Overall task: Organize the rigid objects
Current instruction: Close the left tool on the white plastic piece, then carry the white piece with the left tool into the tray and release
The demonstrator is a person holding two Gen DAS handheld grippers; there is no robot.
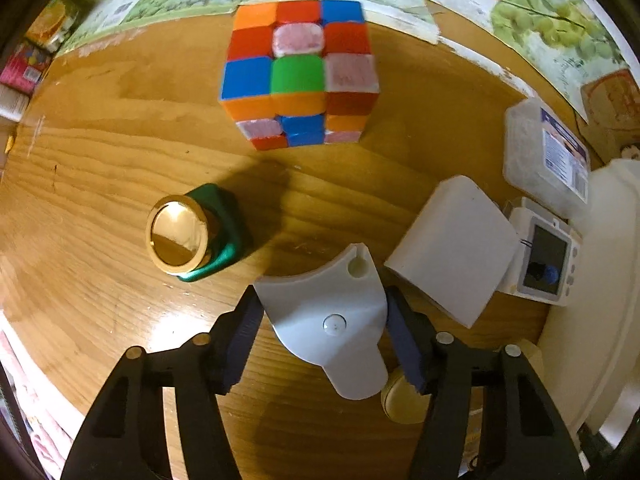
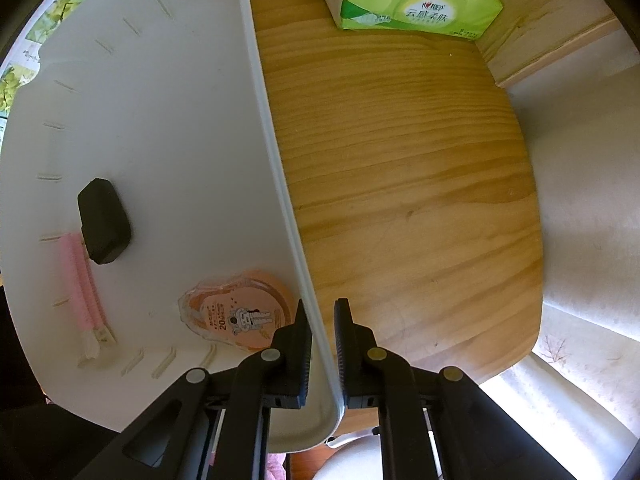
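Note:
Pointing down over the wooden table [image 1: 100,168], my left gripper [image 1: 324,332] has its blue pads against both sides of a pale grey fan-shaped plastic piece [image 1: 320,308]. Ahead of it stand a scrambled colour cube [image 1: 300,72] and a green bottle with a gold cap [image 1: 192,236]. My right gripper [image 2: 323,336] is shut on the rim of a white bin [image 2: 276,152]. Inside the bin lie a black fob-like object [image 2: 104,220], a pink comb [image 2: 80,280] and a round orange packet [image 2: 240,312].
To the right of the left gripper are a white block [image 1: 456,252], a small white device with a screen [image 1: 544,256] and a clear labelled box [image 1: 548,156]. A beige round item [image 1: 404,400] lies under the right finger. A green tissue pack [image 2: 416,0] sits beyond the bin.

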